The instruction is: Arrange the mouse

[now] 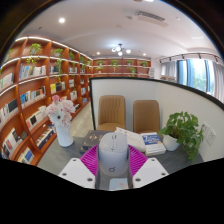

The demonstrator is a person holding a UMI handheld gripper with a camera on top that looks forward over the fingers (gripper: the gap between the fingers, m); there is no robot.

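A pale grey mouse (113,158) sits between my two fingers, and both magenta pads (91,160) press on its sides. My gripper (113,162) is shut on the mouse and holds it above the table (90,140), with the mouse's tail end toward the camera. The table surface under the mouse is hidden by it.
A vase of pink and white flowers (62,118) stands left on the table. Stacked books (152,143) and a green potted plant (183,130) are to the right. Two tan chairs (112,112) stand beyond the table. Bookshelves (30,95) line the left wall.
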